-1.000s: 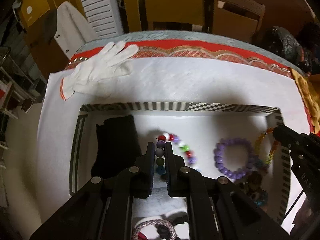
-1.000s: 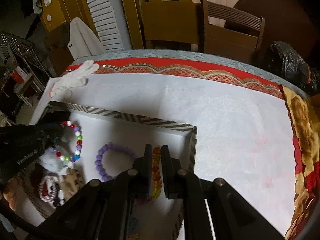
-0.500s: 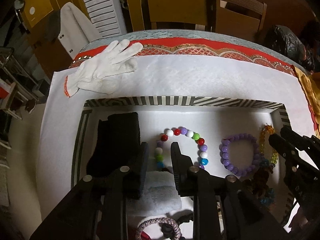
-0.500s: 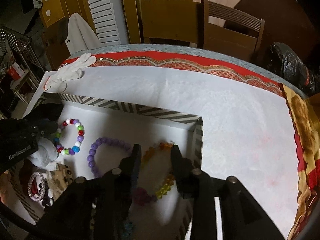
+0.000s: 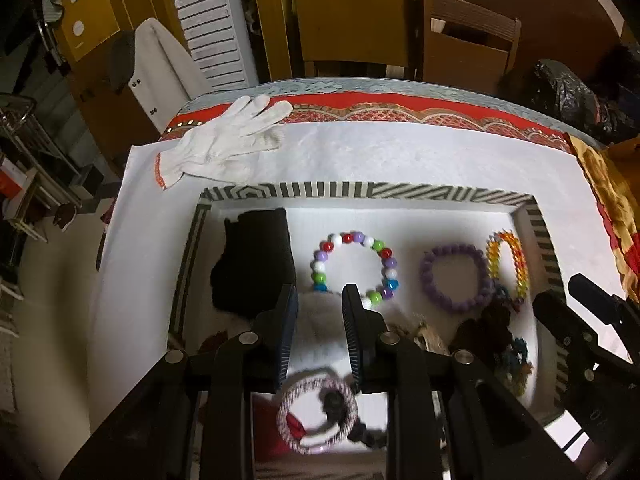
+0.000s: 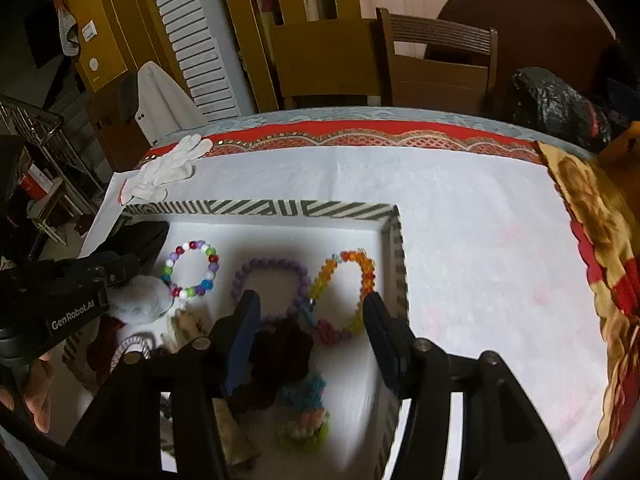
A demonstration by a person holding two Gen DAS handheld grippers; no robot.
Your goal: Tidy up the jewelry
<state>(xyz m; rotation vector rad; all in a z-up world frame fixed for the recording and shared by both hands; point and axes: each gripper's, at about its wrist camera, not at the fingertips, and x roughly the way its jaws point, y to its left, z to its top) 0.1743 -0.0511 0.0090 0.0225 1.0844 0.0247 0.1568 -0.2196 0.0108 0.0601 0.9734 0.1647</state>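
A striped-rim white tray (image 5: 360,191) (image 6: 280,208) holds three bracelets in a row: a multicoloured bead bracelet (image 5: 354,268) (image 6: 191,269), a purple bead bracelet (image 5: 456,278) (image 6: 270,286) and an orange-yellow crystal bracelet (image 5: 507,262) (image 6: 348,292). My left gripper (image 5: 317,294) is open and empty, above a white fluffy item (image 5: 320,328) just short of the multicoloured bracelet. My right gripper (image 6: 310,304) is open wide and empty, above the purple and orange bracelets.
A black cloth (image 5: 256,264) lies at the tray's left. A pink woven ring (image 5: 316,414), dark scrunchies (image 6: 280,356) and a teal item (image 6: 308,412) fill the near part. A white glove (image 5: 224,144) lies on the white table cover (image 6: 480,248). Chairs stand behind the table.
Both grippers were shut on bracelets, then opened and drew back toward me. The multicoloured and orange bracelets now lie free in the tray.
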